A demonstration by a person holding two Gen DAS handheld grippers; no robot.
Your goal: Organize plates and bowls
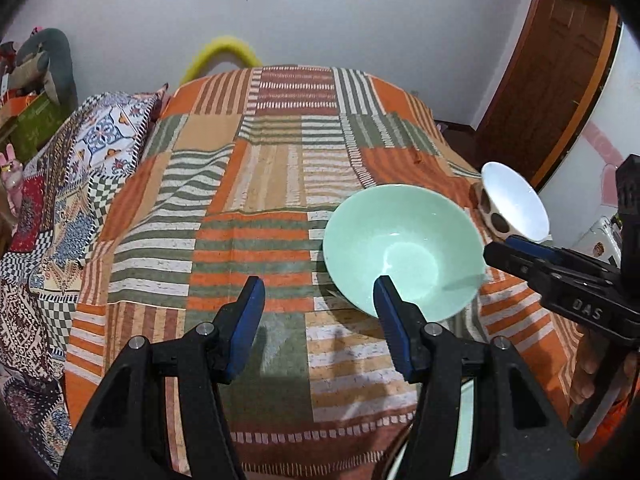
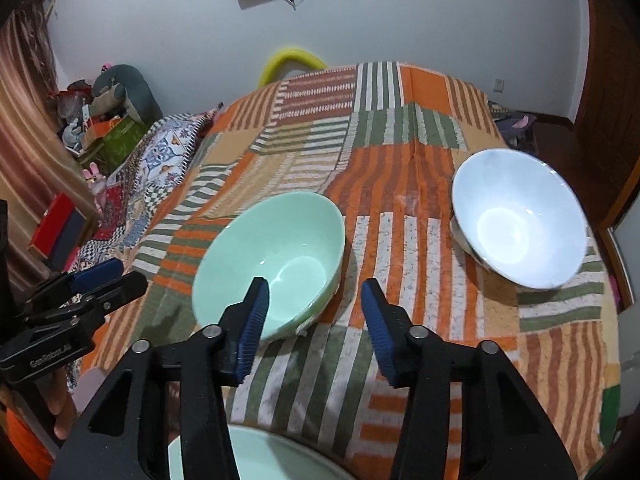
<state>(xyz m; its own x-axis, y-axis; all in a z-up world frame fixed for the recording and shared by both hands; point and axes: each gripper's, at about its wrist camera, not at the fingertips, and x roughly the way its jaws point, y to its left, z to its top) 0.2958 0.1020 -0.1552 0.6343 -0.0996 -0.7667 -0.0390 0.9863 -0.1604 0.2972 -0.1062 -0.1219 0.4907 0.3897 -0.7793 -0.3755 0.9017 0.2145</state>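
Both claws stand with their jaws apart and nothing between them. The left gripper [image 1: 318,320], black with ribbed blue pads, hovers over the striped patchwork bedspread [image 1: 248,200] of orange, green and cream, and its right-hand pad sits in front of the near rim of a wide, pale mint-green ceramic bowl [image 1: 404,248]; whether it touches the rim I cannot tell. The right gripper [image 2: 314,322], of the same make, hangs above the cloth with that same mint bowl [image 2: 272,264] just ahead and to the left of its jaws, its left pad overlapping the bowl's near edge in the picture. Farther off to the right of this claw, well apart from the green one, rests a white glazed bowl [image 2: 516,216], tilted toward the camera and seemingly propped on something beneath it; from the left camera its outside [image 1: 496,212] shows brown spots. At the very bottom of the right view, under the claw, a second pale green dish [image 2: 264,456] peeks out, too cut off to name as plate or bowl. To my eye the step in hand is picking up a bowl to nest it with another. Doing it well means bringing one pad inside the rim and one outside, closing squarely on the wall, and lifting level, since glazed ceramic slips and the soft bedding gives little support.
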